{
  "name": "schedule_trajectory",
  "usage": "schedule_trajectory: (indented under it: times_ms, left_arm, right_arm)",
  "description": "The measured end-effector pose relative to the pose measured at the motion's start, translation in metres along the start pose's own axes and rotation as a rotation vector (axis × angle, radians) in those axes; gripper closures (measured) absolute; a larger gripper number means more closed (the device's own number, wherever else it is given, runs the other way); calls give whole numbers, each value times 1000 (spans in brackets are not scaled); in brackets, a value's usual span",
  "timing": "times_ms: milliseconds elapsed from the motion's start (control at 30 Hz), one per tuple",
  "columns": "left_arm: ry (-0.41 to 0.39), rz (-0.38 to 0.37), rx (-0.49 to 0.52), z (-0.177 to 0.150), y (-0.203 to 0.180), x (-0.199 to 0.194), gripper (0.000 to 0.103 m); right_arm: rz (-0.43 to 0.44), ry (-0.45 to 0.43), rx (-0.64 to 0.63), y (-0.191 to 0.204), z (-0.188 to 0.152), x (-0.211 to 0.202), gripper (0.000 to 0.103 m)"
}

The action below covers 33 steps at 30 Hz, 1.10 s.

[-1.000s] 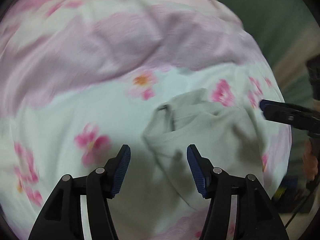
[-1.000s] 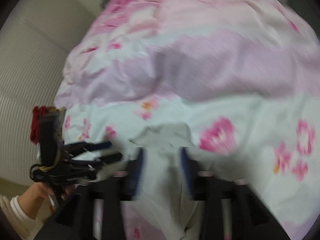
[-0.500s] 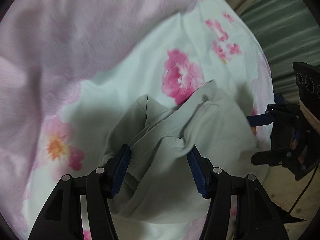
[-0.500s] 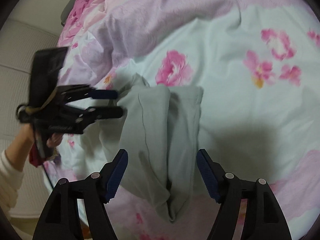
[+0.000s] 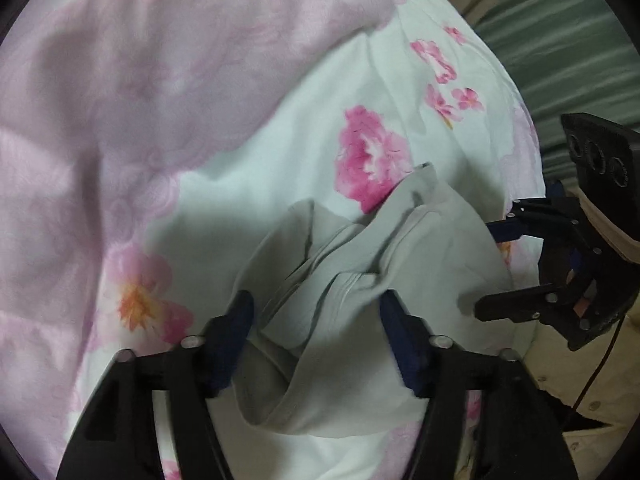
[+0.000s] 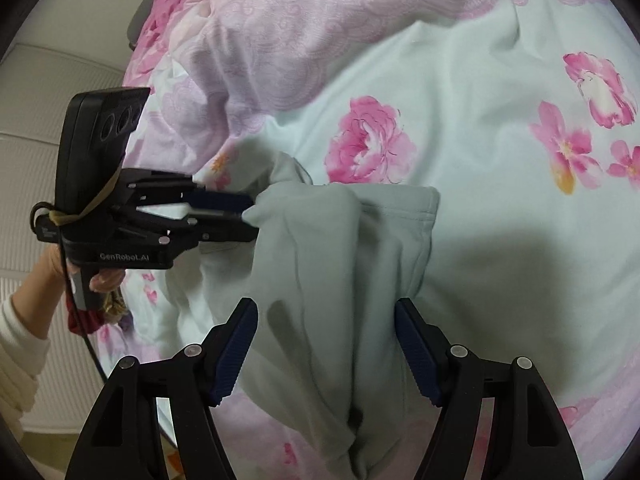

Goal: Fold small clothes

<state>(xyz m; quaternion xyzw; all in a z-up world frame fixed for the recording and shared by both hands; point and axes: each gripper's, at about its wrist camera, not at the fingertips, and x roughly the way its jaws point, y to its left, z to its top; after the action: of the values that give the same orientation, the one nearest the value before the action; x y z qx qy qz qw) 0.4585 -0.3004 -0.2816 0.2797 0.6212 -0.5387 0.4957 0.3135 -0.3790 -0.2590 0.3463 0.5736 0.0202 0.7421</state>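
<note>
Left tool [image 5: 316, 340]: the dark blue ribbed pads are seen spread apart in its own view, with a bunched ridge of the garment [image 5: 360, 280] lying between them; from the right wrist view the same tool [image 6: 250, 213] looks nearly pressed together at the cloth's edge, so a pinch cannot be told for certain.

Garment: a small pale grey-green knit piece, soft and matte, with a stitched hem. It lies crumpled ahead of both tools, on the bed cover [image 6: 480, 120]. One rough lengthwise fold is judged present; the edges are not aligned and the folding is judged barely begun, with smoothing and further folds left.

Right tool [image 6: 326, 344]: the jaws are held wide, and the garment's near end is straddled, ungripped.

Bed cover: thin cotton, pale mint with pink flowers, bordered with lilac, rumpled beyond the tools.
</note>
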Motion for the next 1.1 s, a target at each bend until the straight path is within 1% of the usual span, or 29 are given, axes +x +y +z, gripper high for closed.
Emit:
schedule_trajectory:
  times_ms: [67, 167, 200, 233, 267, 333, 400, 467, 500, 567, 600, 633, 667, 700, 733, 767, 833, 900, 1033, 1100]
  left_arm:
    - [28, -5, 31, 5, -5, 8, 38]
    - [59, 18, 53, 11, -12, 24, 39]
    - [58, 21, 53, 12, -13, 26, 41]
    - [49, 19, 56, 12, -16, 24, 48]
    - [39, 15, 61, 12, -18, 21, 52]
    - [17, 0, 81, 10, -22, 14, 64]
    - [29, -12, 77, 10, -22, 14, 68]
    - [51, -33, 39, 10, -17, 18, 68]
    - [57, -35, 24, 10, -14, 20, 68]
    - [52, -35, -23, 10, -7, 24, 68]
    - [47, -45, -49, 9, -4, 25, 68]
    - [43, -56, -79, 7, 0, 26, 68]
    - [41, -57, -93, 6, 1, 26, 68]
    - [39, -52, -96, 4, 0, 25, 72]
    - [40, -60, -89, 2, -3, 23, 80]
    - [37, -63, -80, 0, -7, 19, 81]
    - [19, -57, -64, -7, -12, 4, 83]
    - [-12, -73, -77, -16, -12, -15, 84]
    - [-73, -84, -148, -39, -5, -52, 84]
    - [-71, -59, -164, -45, 0, -59, 84]
  right_arm:
    - [-9, 6, 13, -2, -2, 1, 31]
    - [-42, 9, 23, -7, -5, 3, 31]
    - [-60, 19, 29, -8, -6, 4, 31]
    - [-73, 26, 39, -11, -7, 4, 31]
    - [-73, 23, 51, -14, -10, 3, 31]
    - [-85, 21, 77, -22, -14, 0, 31]
    - [-54, 27, 108, -29, -15, 2, 31]
    - [-15, 35, 137, -31, -12, 6, 31]
    - [-4, 27, 124, -28, -8, 9, 31]
    - [-34, 11, 80, -19, -1, 10, 36]
    - [-41, -12, 50, -12, 2, 8, 44]
    - [-47, -27, 15, -5, 4, 6, 59]
    - [-67, -32, -23, 2, 6, 5, 66]
    - [-81, -34, -47, 7, 6, 4, 70]
    - [-90, -37, -75, 11, 7, 4, 74]
    - [-99, -41, -101, 16, 7, 3, 77]
    - [-92, -44, -111, 19, 6, -1, 80]
    - [-78, -61, -106, 25, 4, -9, 82]
    - [-47, -81, -156, 43, 1, -27, 82]
    - [-69, -77, -202, 55, 5, -29, 82]
